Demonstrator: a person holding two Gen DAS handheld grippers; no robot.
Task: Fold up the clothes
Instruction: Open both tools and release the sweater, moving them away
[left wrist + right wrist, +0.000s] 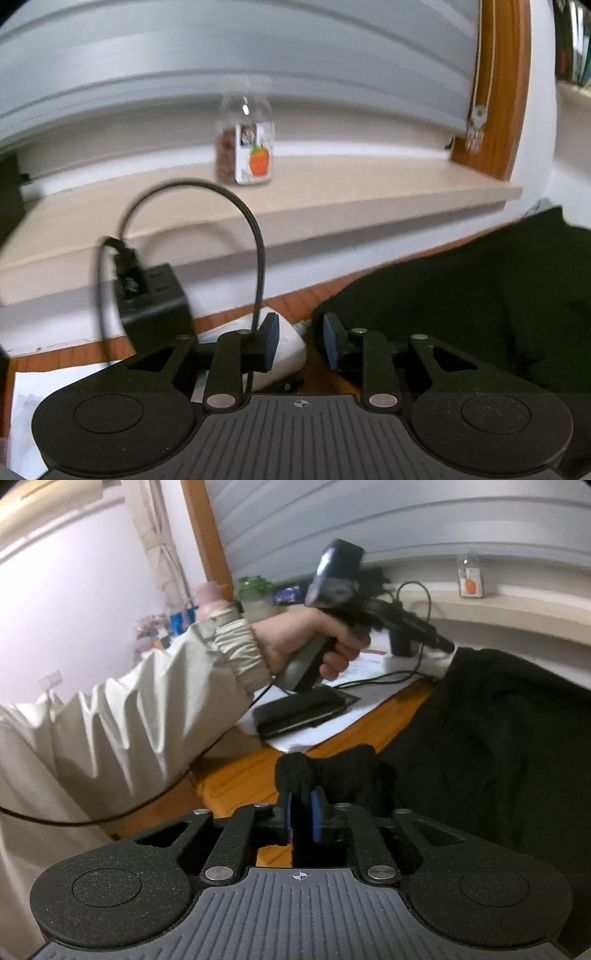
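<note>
the right gripper (300, 814) is clamped on a bunched fold of the black garment (487, 746): dark cloth fills the narrow gap between its blue pads (316, 818) and bulges out just beyond them. the rest of the garment lies heaped to the right on the wooden table (240, 775), reaching back to the wall under the window sill (517, 602).

the left gripper (300, 341) has its jaws parted with nothing between the blue pads (272, 339); it hangs above the table just left of the garment's edge (461, 314). right ahead of its left finger sit a black power block (155, 299) with a looping black cable (221, 229), and a white adapter (286, 350) lying on the table, crowding the space beside the cloth.

in the right wrist view the left hand (314, 642), in a cream sleeve (147, 716), grips that tool's handle. below it lie white paper (332, 716) and a flat black device (299, 710). a clear jar with an orange label (245, 147) stands on the sill, closed blinds (221, 66) behind it.
</note>
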